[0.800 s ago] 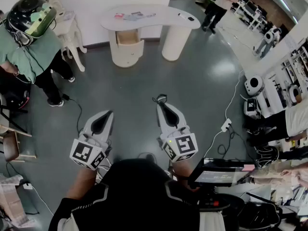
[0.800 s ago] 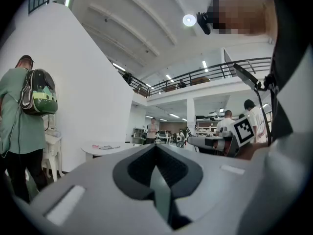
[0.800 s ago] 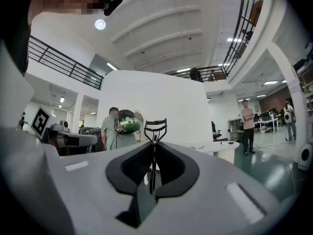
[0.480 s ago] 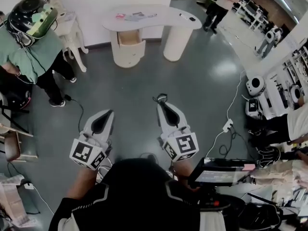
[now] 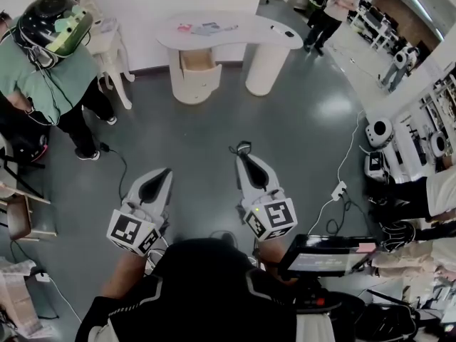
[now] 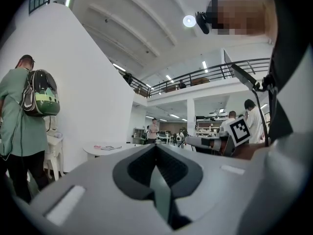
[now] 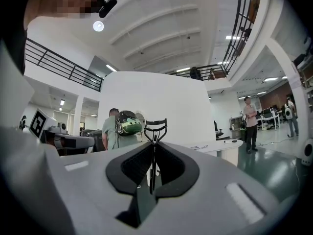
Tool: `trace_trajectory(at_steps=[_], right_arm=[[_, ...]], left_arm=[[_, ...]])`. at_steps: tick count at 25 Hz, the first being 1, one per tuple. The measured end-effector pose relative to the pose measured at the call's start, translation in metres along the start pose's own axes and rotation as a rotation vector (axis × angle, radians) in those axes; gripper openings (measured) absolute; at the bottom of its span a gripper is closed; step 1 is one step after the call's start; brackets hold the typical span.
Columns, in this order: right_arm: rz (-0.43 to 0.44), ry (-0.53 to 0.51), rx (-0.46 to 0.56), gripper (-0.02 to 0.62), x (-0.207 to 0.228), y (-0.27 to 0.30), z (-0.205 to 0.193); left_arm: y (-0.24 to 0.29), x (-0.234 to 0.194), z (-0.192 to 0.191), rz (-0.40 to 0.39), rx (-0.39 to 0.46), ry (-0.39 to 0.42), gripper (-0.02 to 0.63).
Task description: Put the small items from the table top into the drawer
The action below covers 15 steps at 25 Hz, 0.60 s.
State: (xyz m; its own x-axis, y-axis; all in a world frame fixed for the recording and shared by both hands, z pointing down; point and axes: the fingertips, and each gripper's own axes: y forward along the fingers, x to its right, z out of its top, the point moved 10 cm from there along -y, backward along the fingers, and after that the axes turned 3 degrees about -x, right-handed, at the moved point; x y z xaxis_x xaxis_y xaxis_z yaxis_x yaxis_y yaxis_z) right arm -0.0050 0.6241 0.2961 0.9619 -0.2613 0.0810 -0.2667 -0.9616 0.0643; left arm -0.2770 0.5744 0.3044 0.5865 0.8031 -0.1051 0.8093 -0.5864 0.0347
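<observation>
Jaws of the right gripper (image 7: 153, 146) are pinching a black eyelash curler (image 7: 155, 123). The left gripper (image 6: 156, 148) is squeezing shut on nothing.

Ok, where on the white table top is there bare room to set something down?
Bare: the table top stretch between the flat items and the dark item at its right end, plus the front edge over the open drawer. Crowded: the left rear, around the pink item.

Bright, even light from ceiling lamps (image 7: 98, 26), with pale glare on the glossy floor (image 5: 335, 105). Both gripper views bend and darken at the edges; the left gripper (image 6: 156, 150) near the lens is soft.
</observation>
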Motion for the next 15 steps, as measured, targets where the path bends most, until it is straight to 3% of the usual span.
trace_trajectory(at_steps=[7, 15], right_arm=[[0.0, -0.016, -0.006, 0.028, -0.043, 0.014, 0.004], [-0.045, 0.001, -0.006, 0.028, -0.072, 0.02, -0.003]], left_arm=[[-0.031, -0.035, 0.001, -0.001, -0.005, 0.033, 0.0], [-0.046, -0.065, -0.01, -0.052, 0.0, -0.001, 0.0]])
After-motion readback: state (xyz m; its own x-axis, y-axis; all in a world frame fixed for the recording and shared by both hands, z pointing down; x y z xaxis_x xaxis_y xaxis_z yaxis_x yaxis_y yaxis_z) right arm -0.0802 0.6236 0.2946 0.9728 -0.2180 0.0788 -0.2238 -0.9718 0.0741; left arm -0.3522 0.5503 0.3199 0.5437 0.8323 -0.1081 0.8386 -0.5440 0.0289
